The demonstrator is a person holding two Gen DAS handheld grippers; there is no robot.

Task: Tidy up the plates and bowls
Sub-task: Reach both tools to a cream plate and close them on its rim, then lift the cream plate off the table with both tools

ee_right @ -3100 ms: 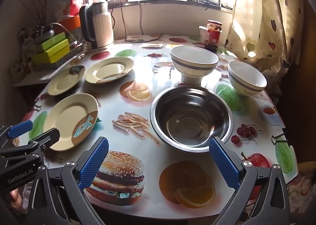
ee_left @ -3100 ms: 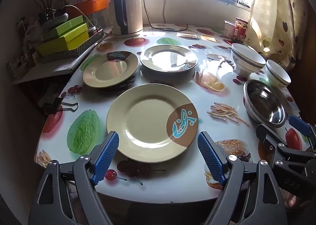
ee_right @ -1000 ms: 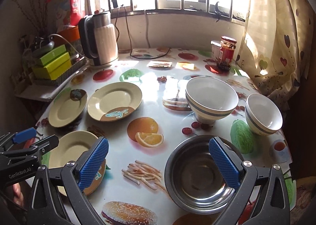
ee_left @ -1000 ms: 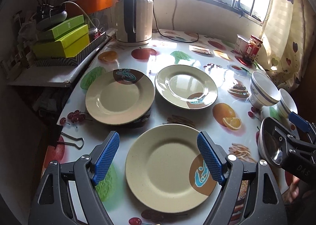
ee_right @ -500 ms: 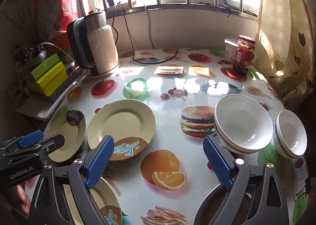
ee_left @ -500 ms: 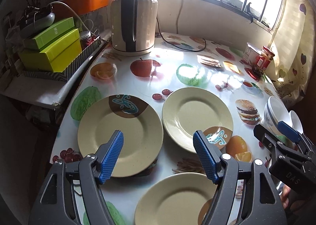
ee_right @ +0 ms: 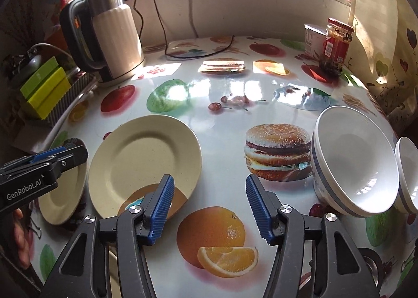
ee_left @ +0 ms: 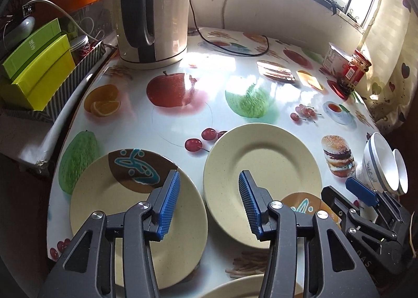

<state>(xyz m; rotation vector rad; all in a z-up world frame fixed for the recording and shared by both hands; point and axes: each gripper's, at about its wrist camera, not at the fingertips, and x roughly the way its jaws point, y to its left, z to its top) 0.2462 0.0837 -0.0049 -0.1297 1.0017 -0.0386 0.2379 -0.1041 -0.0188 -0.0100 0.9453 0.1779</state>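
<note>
The left gripper [ee_left: 206,204] is held w/ jaws apart, nothing between them, above the gap between 2 cream plates. The left plate [ee_left: 125,209] lies near the table's left edge; the right plate [ee_left: 261,167] sits just beside it, toward the middle. A 3rd plate's rim [ee_left: 243,287] is seen at the near edge. The right gripper [ee_right: 207,207] is also held w/ jaws apart, empty, over a printed orange. 2 white bowls [ee_right: 352,162] [ee_right: 407,175] stand near the right edge of the table [ee_right: 235,94]. A kettle [ee_left: 154,10] is kept at the far left corner.
</note>
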